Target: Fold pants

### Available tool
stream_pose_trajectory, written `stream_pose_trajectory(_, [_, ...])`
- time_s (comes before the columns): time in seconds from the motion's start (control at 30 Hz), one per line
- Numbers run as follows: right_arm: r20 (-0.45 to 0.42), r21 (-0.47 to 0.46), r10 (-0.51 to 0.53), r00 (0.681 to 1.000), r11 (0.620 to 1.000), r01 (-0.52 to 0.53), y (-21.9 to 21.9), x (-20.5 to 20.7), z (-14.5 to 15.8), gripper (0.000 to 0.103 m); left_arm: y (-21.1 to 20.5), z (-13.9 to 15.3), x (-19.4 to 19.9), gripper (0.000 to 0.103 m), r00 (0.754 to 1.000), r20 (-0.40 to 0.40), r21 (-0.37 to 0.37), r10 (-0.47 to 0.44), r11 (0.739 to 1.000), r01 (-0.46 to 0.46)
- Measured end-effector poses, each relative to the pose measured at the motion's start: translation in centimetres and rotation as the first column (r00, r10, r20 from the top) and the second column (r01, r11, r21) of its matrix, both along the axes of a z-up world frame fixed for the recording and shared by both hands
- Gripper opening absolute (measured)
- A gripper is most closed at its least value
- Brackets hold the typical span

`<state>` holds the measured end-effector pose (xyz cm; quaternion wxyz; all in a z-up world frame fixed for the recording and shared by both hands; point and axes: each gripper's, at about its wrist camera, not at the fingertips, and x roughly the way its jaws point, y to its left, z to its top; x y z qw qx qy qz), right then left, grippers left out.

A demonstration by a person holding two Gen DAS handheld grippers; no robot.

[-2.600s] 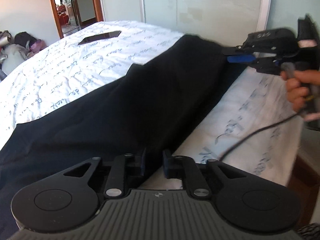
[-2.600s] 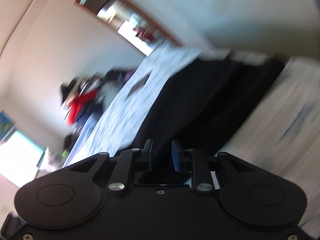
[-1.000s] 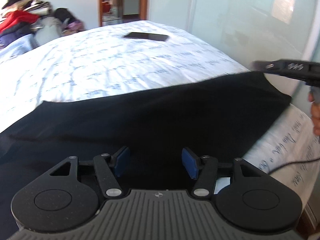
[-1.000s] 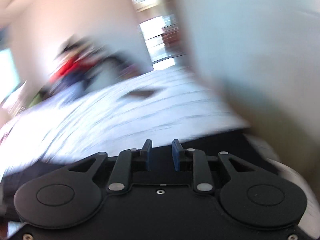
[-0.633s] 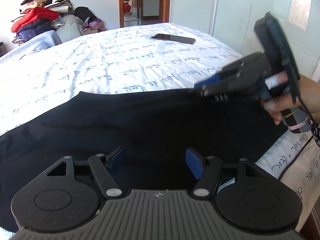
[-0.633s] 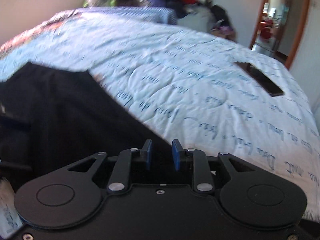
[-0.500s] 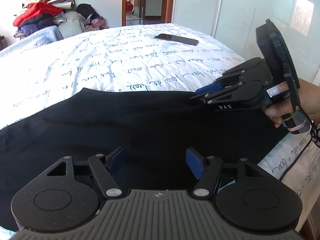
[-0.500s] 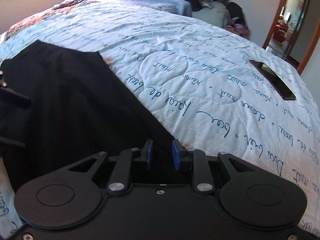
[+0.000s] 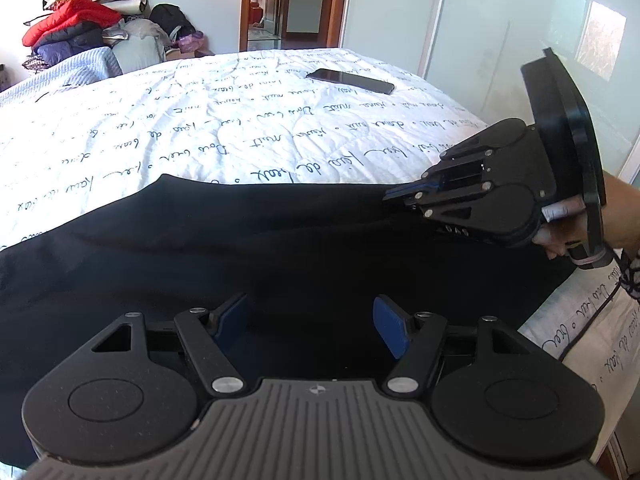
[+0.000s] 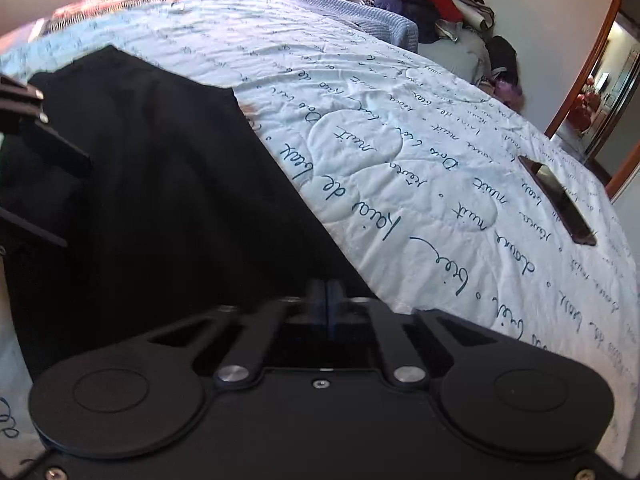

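Pants (image 9: pixel 280 248) of black cloth lie flat along the near edge of the bed (image 9: pixel 200 128), their long axis running left to right in the left wrist view, one end off the picture at the left and the other ending near the bed's right edge. Their far edge shows a blunt corner left of centre, and a shallow crease runs along the length.

Over the near middle of the cloth hangs the left claw (image 9: pixel 312 322), its blue pads (image 9: pixel 390 332) well apart with nothing pressed between them, only dark cloth showing below.

At the right end of the far edge sits the right claw (image 9: pixel 394 195), held in a person's hand (image 9: pixel 560 224); its tips meet at the hem. In its own view this claw (image 10: pixel 325 304) has its pads together, and black cloth lies right at them, though whether a layer is pinched between cannot be told.

Beyond the pants the white quilt with blue handwriting stretches away, and a dark phone (image 9: pixel 350 81) lies on its far part. Piled clothes (image 9: pixel 80 20) stand at the far left beside an open doorway (image 9: pixel 288 4).
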<state>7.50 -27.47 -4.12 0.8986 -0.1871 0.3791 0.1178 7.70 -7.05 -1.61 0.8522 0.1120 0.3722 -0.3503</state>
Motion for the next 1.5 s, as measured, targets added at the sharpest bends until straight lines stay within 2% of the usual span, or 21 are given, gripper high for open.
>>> stream_pose_trajectory(0.13, [0.101,-0.034,-0.062,0.993,0.997,0.066,0.2,0.1,0.7,0.0,0.0,0.6,0.7,0.071,1.0,0.024,0.003,0.013,1.0,-0.013])
stream_pose_trajectory(0.33, [0.165,-0.088,-0.18,0.97,0.976,0.197,-0.5,1.6,0.4,0.001,-0.2,1.5,1.7,0.071,0.998,0.057,0.013,0.039,0.999,-0.04])
stream_pose_trajectory(0.43, [0.222,-0.057,-0.22,0.95,0.97,0.238,-0.7,-0.3,2.1,0.017,-0.3,1.7,2.8,0.072,0.996,0.083,0.06,0.032,0.998,-0.037])
stream_pose_trajectory(0.5, [0.194,-0.038,-0.212,0.958,0.974,0.224,-0.3,-1.7,2.7,0.023,-0.7,1.8,3.9,0.072,0.994,0.106,0.086,-0.008,0.996,-0.001])
stream_pose_trajectory(0.53, [0.177,-0.021,-0.196,0.964,0.979,0.203,0.0,-2.5,2.7,0.029,-1.0,1.9,4.4,0.076,0.992,0.124,0.101,-0.03,0.995,0.018])
stream_pose_trajectory(0.6, [0.151,0.004,-0.171,0.974,0.985,0.173,0.8,-3.8,2.1,0.06,-1.8,1.8,5.8,0.082,0.982,0.179,0.136,-0.065,0.99,0.041])
stream_pose_trajectory(0.63, [0.141,-0.001,-0.166,0.976,0.986,0.168,1.3,-4.3,1.4,0.062,-2.3,1.5,6.6,0.083,0.972,0.209,0.156,-0.104,0.985,0.072])
stream_pose_trajectory(0.73, [0.128,-0.02,-0.179,0.975,0.983,0.183,1.8,-5.4,-0.7,0.065,-3.4,0.5,9.1,0.078,0.959,0.193,0.253,-0.208,0.955,0.156])
stream_pose_trajectory(0.77, [0.148,0.011,-0.203,0.968,0.979,0.203,1.5,-5.8,-1.0,0.068,-3.4,0.3,9.9,0.078,0.956,0.174,0.253,-0.234,0.949,0.186])
stream_pose_trajectory(0.8, [0.159,0.056,-0.242,0.957,0.97,0.236,1.0,-6.1,-1.1,0.078,-3.2,0.3,10.6,0.078,0.953,0.156,0.242,-0.261,0.945,0.219])
stream_pose_trajectory(0.83, [0.158,0.099,-0.283,0.946,0.958,0.27,0.5,-6.1,-1.4,0.083,-3.1,0.3,11.2,0.078,0.95,0.139,0.238,-0.278,0.941,0.24])
stream_pose_trajectory(0.9, [0.134,0.18,-0.354,0.925,0.927,0.329,-0.6,-6.0,-2.1,0.094,-3.2,0.1,12.0,0.078,0.944,0.123,0.259,-0.306,0.928,0.268])
stream_pose_trajectory(0.93, [0.12,0.199,-0.37,0.921,0.918,0.343,-1.0,-5.8,-2.1,0.096,-3.3,0.1,12.2,0.078,0.935,0.134,0.275,-0.327,0.919,0.282])
stream_pose_trajectory(1.03, [0.112,0.191,-0.387,0.915,0.912,0.363,-1.0,-5.3,-2.4,0.102,-4.1,-0.4,12.1,0.078,0.901,0.194,0.337,-0.389,0.889,0.311])
stream_pose_trajectory(1.1, [0.123,0.173,-0.386,0.914,0.916,0.363,-0.7,-5.3,-2.5,0.103,-4.6,-0.8,11.9,0.076,0.863,0.24,0.388,-0.445,0.859,0.335])
stream_pose_trajectory(1.17, [0.124,0.18,-0.387,0.914,0.915,0.362,-0.8,-5.5,-2.5,0.103,-5.0,-1.1,12.1,0.073,0.835,0.245,0.423,-0.492,0.83,0.365])
stream_pose_trajectory(1.2, [0.12,0.188,-0.388,0.914,0.913,0.363,-0.9,-5.4,-2.5,0.103,-5.2,-1.2,12.3,0.068,0.83,0.231,0.433,-0.507,0.818,0.379])
stream_pose_trajectory(1.23, [0.114,0.199,-0.39,0.914,0.91,0.363,-1.2,-5.5,-2.5,0.103,-5.2,-1.3,12.5,0.058,0.83,0.211,0.433,-0.516,0.81,0.394])
stream_pose_trajectory(1.33, [0.101,0.222,-0.393,0.914,0.904,0.364,-1.6,-5.4,-2.5,0.103,-5.0,-0.9,13.1,0.04,0.827,0.145,0.397,-0.543,0.798,0.454])
stream_pose_trajectory(1.43, [0.104,0.216,-0.391,0.914,0.906,0.363,-1.5,-5.4,-2.6,0.103,-5.0,-0.9,12.9,0.028,0.786,0.156,0.439,-0.599,0.754,0.488])
stream_pose_trajectory(1.5, [0.104,0.216,-0.391,0.915,0.907,0.363,-1.6,-5.4,-2.6,0.103,-5.1,-1.1,12.5,0.025,0.745,0.162,0.478,-0.647,0.712,0.514])
